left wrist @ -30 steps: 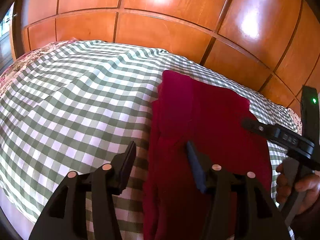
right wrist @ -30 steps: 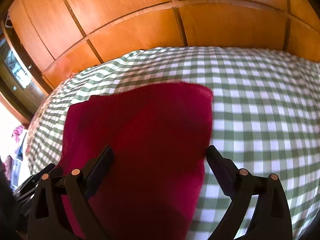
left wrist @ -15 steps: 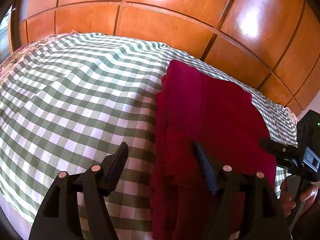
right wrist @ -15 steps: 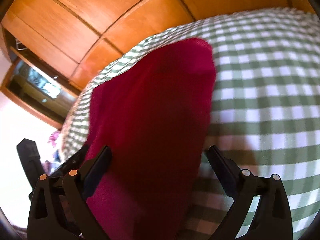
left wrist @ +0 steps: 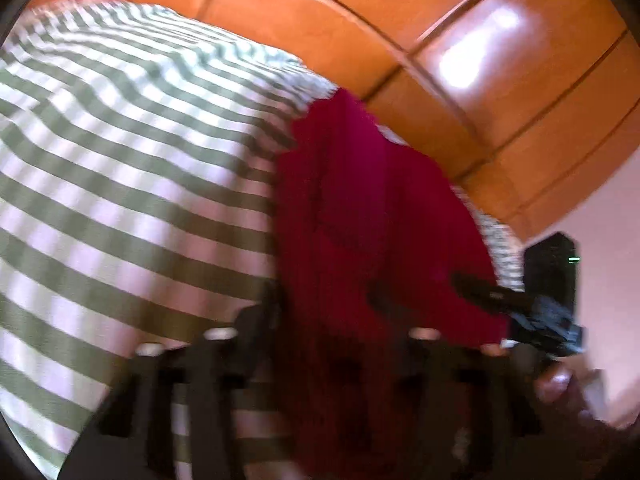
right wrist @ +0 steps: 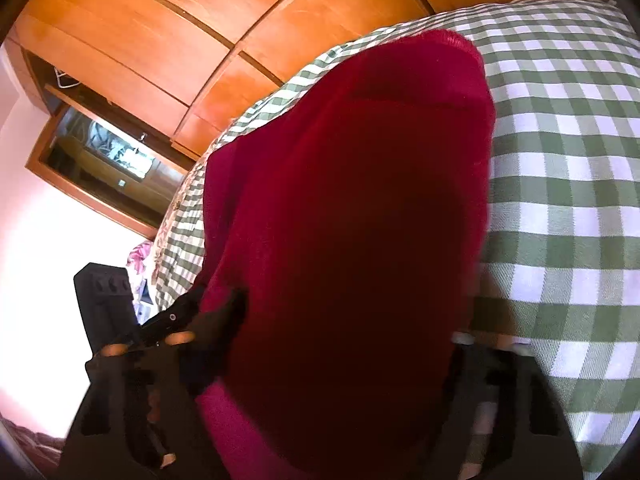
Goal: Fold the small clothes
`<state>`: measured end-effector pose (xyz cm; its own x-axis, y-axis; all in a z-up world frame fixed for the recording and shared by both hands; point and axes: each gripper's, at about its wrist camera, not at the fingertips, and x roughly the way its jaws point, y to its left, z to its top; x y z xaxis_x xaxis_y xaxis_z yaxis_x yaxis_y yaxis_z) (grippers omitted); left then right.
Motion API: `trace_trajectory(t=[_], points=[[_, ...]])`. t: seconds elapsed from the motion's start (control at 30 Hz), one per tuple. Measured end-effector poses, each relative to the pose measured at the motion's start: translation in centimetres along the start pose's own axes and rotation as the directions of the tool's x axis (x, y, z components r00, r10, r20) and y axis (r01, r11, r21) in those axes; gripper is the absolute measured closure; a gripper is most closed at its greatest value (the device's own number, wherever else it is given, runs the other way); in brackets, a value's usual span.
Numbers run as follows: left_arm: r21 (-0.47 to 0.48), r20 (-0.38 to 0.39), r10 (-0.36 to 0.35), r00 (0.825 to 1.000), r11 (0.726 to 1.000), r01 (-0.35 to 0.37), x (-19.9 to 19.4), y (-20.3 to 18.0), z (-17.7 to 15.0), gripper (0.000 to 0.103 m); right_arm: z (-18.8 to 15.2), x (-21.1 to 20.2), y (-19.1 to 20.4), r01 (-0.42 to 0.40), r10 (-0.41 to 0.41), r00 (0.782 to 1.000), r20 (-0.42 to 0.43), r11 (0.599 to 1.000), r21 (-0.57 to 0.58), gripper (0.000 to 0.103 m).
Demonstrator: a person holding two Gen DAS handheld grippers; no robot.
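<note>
The red garment (right wrist: 352, 208) lies on the checked bedspread (right wrist: 560, 160), partly folded lengthwise; the left gripper (left wrist: 324, 300) at its 7 o'clock corner and the right gripper (right wrist: 348, 320) at 5 o'clock are closing over the near hem; cross-fold apparently remains.

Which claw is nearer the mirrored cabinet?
Left. The left claw sits at the red garment's cabinet-side edge; the right claw at its opposite edge, farther from the mirrored cabinet. Both are closing around the garment.
</note>
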<state>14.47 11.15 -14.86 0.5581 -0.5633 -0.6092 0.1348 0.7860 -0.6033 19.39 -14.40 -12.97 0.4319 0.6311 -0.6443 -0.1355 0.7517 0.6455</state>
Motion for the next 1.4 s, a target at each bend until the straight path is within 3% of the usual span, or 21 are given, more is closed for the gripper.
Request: trace_trajectory(t=[0.1, 0.23, 0.37, 0.47, 0.67, 0.73, 0.8, 0.9, 0.93, 1.0, 1.07, 1.13, 1.27, 1.4], points=[[0.064, 0.002, 0.011, 1.000, 0.998, -0.011, -0.1, -1.4, 0.0, 0.075, -0.2, -1.6, 1.4, 0.002, -0.001, 0.999, 0.040, 0.999, -0.041, 0.057], [0.085, -0.013, -0.054, 0.998, 0.995, 0.054, 0.6, -3.6, 0.6, 0.076, -0.8, -4.8, 2.0, 0.014, -0.007, 0.994, 0.105, 0.998, -0.069, 0.059], [0.177, -0.071, -0.088, 0.994, 0.979, 0.100, 3.4, -8.3, 1.3, 0.076, -0.8, -9.2, 1.0, 0.072, -0.057, 0.978, 0.198, 0.995, -0.068, 0.059], [0.272, -0.118, -0.114, 0.986, 0.952, 0.143, 6.6, -13.4, 2.3, 0.077, -0.6, -13.3, -0.8, 0.120, -0.106, 0.954, 0.279, 0.992, -0.033, 0.059], [0.404, -0.219, -0.145, 0.965, 0.887, 0.225, 14.6, -24.2, 3.8, 0.077, -0.6, -21.2, -6.6, 0.239, -0.257, 0.875, 0.410, 0.966, 0.096, 0.059], [0.456, -0.246, -0.124, 0.961, 0.860, 0.228, 17.2, -27.4, 3.5, 0.077, -0.9, -23.0, -9.4, 0.259, -0.306, 0.850, 0.429, 0.951, 0.166, 0.059], [0.507, -0.291, -0.069, 0.954, 0.835, 0.215, 20.4, -29.9, 2.3, 0.077, -1.7, -24.0, -12.8, 0.279, -0.359, 0.839, 0.410, 0.929, 0.243, 0.058], [0.566, -0.330, 0.058, 0.942, 0.811, 0.149, 25.0, -30.6, -0.2, 0.074, -3.1, -23.1, -17.5, 0.299, -0.413, 0.851, 0.324, 0.889, 0.348, 0.050], [0.575, -0.323, 0.065, 0.944, 0.806, 0.141, 25.4, -30.6, -0.8, 0.071, -3.9, -22.5, -18.7, 0.308, -0.431, 0.850, 0.303, 0.873, 0.378, 0.040], [0.583, -0.300, 0.065, 0.952, 0.802, 0.129, 25.2, -30.6, -1.1, 0.070, -4.8, -22.7, -19.4, 0.271, -0.420, 0.844, 0.334, 0.871, 0.410, 0.031], [0.582, -0.298, 0.066, 0.952, 0.803, 0.126, 24.7, -30.7, -1.2, 0.068, -5.0, -23.3, -19.1, 0.284, -0.437, 0.835, 0.334, 0.862, 0.419, 0.023], [0.586, -0.277, 0.066, 0.958, 0.802, 0.114, 23.5, -30.3, -1.2, 0.065, -5.0, -24.2, -18.0, 0.337, -0.486, 0.810, 0.328, 0.844, 0.416, 0.021], [0.593, -0.181, 0.046, 0.982, 0.802, 0.071, 19.6, -30.4, -1.3, 0.061, -4.8, -26.6, -13.6, 0.500, -0.634, 0.668, 0.390, 0.771, 0.395, 0.021], [0.614, -0.130, 0.096, 0.987, 0.790, 0.004, 19.5, -30.3, -1.7, 0.059, -3.7, -26.3, -10.3, 0.593, -0.683, 0.590, 0.432, 0.729, 0.342, 0.041]])
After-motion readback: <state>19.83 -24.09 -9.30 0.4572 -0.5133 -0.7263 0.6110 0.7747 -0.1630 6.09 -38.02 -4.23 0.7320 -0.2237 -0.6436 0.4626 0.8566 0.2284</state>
